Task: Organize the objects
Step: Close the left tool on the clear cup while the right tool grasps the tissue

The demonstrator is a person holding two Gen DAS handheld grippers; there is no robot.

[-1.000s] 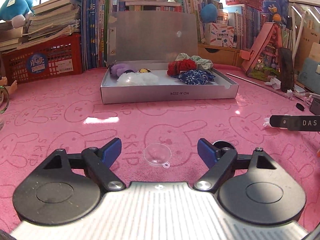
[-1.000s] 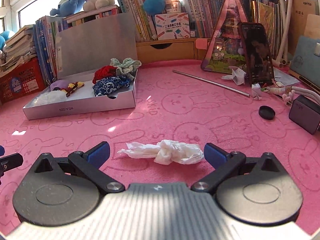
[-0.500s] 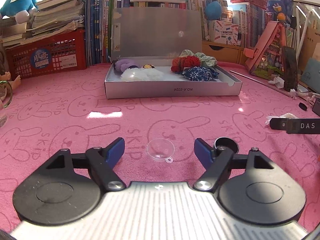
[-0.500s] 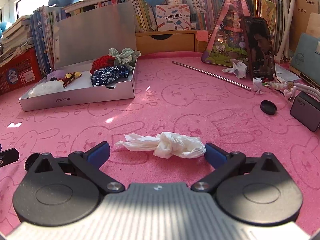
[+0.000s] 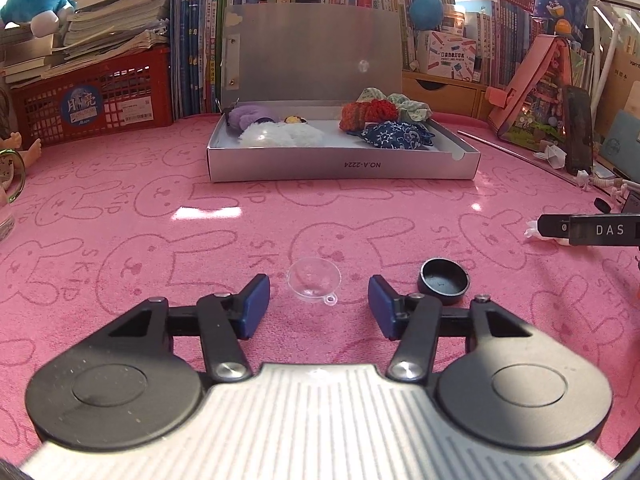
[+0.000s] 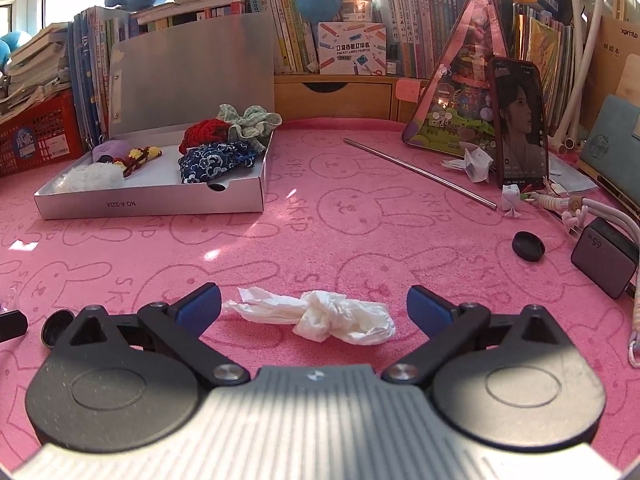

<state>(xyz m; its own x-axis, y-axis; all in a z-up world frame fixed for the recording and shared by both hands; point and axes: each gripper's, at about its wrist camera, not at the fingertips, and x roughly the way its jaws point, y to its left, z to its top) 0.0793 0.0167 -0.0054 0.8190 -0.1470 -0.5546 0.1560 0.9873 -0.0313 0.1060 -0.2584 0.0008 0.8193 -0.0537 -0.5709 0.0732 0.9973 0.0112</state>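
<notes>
A clear plastic half-dome (image 5: 314, 282) lies on the pink mat between the tips of my left gripper (image 5: 319, 305), which is open around it without touching. A black round cap (image 5: 444, 282) sits just right of the left gripper. A crumpled white tissue (image 6: 320, 316) lies between the fingers of my right gripper (image 6: 313, 307), which is open. The open silver box (image 5: 344, 166) holds scrunchies and plush items at the back; it also shows in the right wrist view (image 6: 152, 202).
A metal straw (image 6: 420, 172), a phone (image 6: 518, 124), paper scraps, a second black cap (image 6: 528, 245) and a dark charger (image 6: 606, 258) lie at the right. A red basket (image 5: 90, 106) and books line the back. The right gripper's finger (image 5: 588, 230) shows at the left view's right edge.
Both grippers moved forward and lower toward the mat. The left jaws have narrowed around the clear dome. The tissue now lies deeper between the right fingers.
</notes>
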